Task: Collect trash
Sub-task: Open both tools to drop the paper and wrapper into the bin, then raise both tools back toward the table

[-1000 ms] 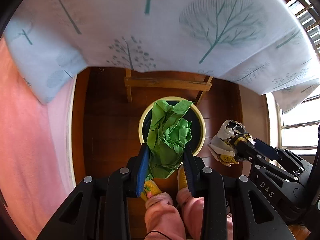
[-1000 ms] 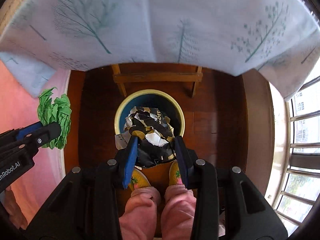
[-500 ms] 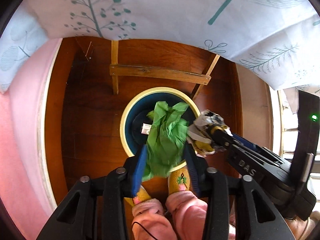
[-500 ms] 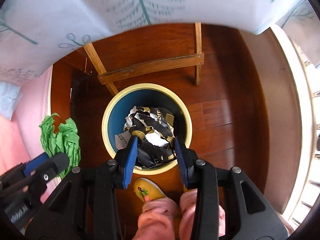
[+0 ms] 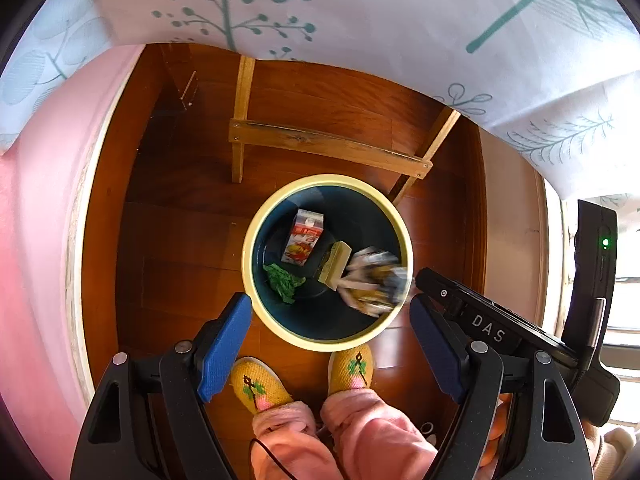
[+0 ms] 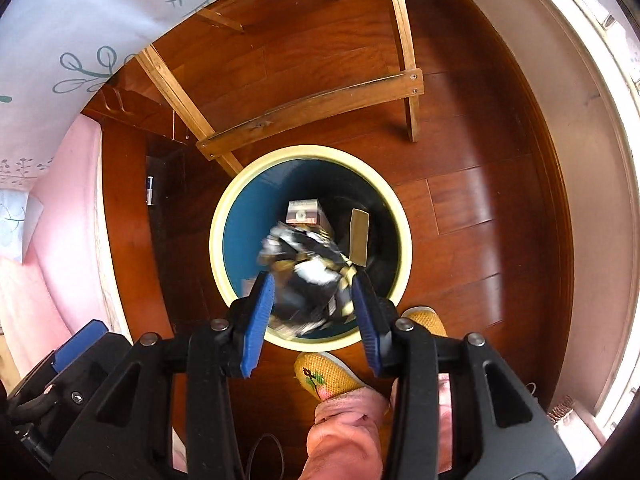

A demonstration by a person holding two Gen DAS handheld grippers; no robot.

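Two grippers point down over my round bin at centre frame. My left gripper is spreading wide with nothing between its pads; the green paper lies on the bin floor. My right gripper is opening, its pads flanking the blurred black-and-white wrapper above the bin.
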